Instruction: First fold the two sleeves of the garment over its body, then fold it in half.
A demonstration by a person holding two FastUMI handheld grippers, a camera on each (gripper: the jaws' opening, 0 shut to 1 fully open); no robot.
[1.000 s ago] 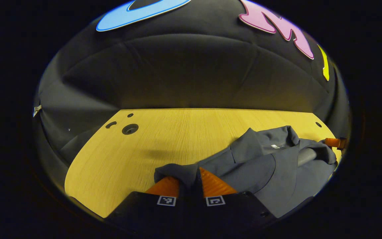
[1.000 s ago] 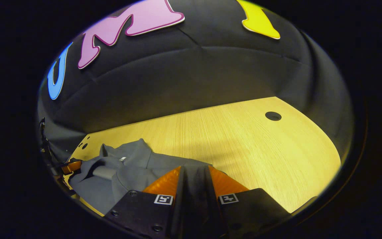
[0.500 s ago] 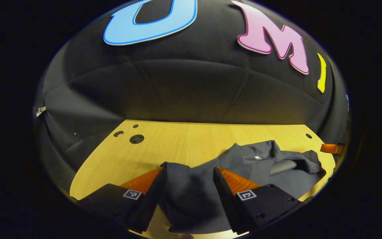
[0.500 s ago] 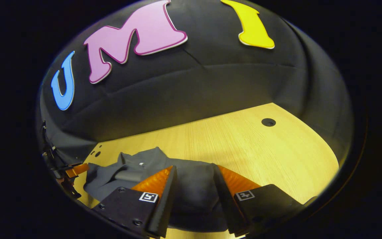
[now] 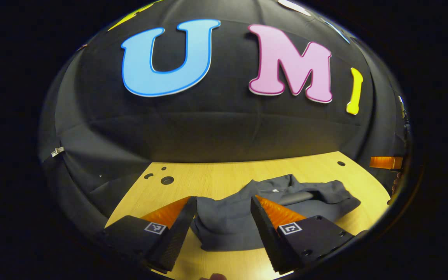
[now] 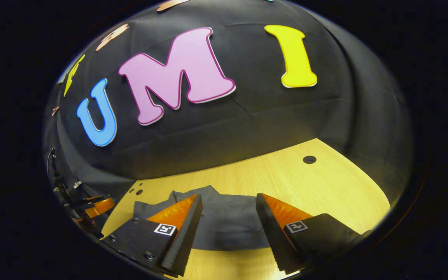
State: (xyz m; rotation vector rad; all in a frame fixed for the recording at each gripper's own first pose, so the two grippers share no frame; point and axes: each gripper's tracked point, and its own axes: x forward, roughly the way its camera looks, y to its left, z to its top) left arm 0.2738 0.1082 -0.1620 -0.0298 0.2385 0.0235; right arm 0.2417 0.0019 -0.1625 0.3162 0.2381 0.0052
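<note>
A dark grey garment (image 5: 270, 206) lies bunched on the pale wooden desk (image 5: 216, 181), collar toward the booth wall, its long axis running across the desk. In the left gripper view, the left claw (image 5: 224, 217) hangs above the garment's near edge, fingers spread wide and holding nothing. In the right gripper view, the right claw (image 6: 228, 217) hovers likewise over the garment (image 6: 228, 225), wide open and empty. The cloth lies just ahead of and below both claws, about equally near each. The folding looks largely done, though the bundle seems rumpled.
</note>
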